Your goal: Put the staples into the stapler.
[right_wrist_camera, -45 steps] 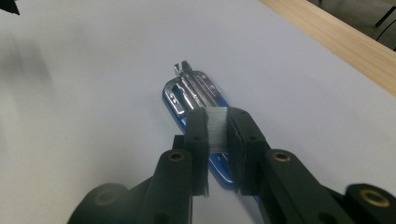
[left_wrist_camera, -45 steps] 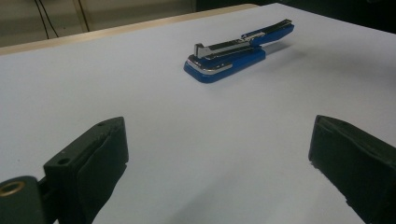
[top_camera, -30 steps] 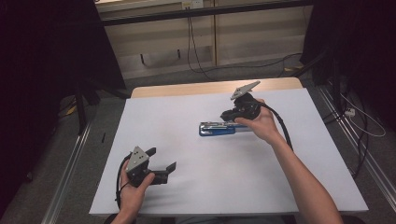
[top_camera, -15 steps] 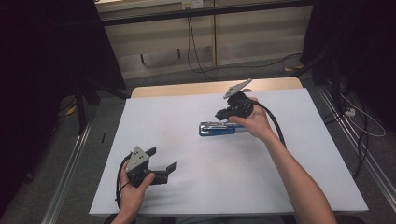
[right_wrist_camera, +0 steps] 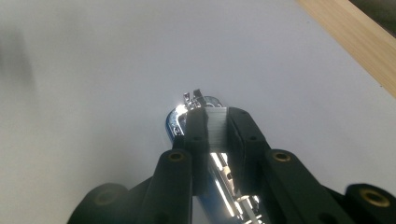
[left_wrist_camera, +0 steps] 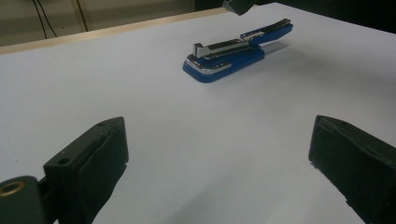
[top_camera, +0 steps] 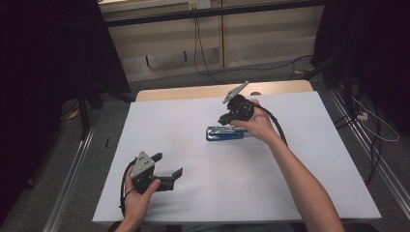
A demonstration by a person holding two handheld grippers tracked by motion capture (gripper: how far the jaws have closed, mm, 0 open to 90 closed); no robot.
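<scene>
One blue plastic stapler with a chrome magazine (top_camera: 225,133) is seen lying open on the white sheet covering the table (top_camera: 309,193), roughly mid-table and slightly toward the far right. A strip of silver staples (right_wrist_camera: 215,125) is held pinched between the narrow jaws of the right gripper (right_wrist_camera: 215,122), directly above the stapler's open channel (whether the strip already touches the channel cannot be told). The left gripper (left_wrist_camera: 217,154) is held with its jaws spread wide and nothing between them, well apart from the stapler at the near left. The strip could be crushed or snapped if it is squeezed harder, and it could jam or spill if it is lowered at a tilt to the channel; the unheld stapler could also be pushed sideways. Counted: one stapler, one strip of staples, two grippers.
</scene>
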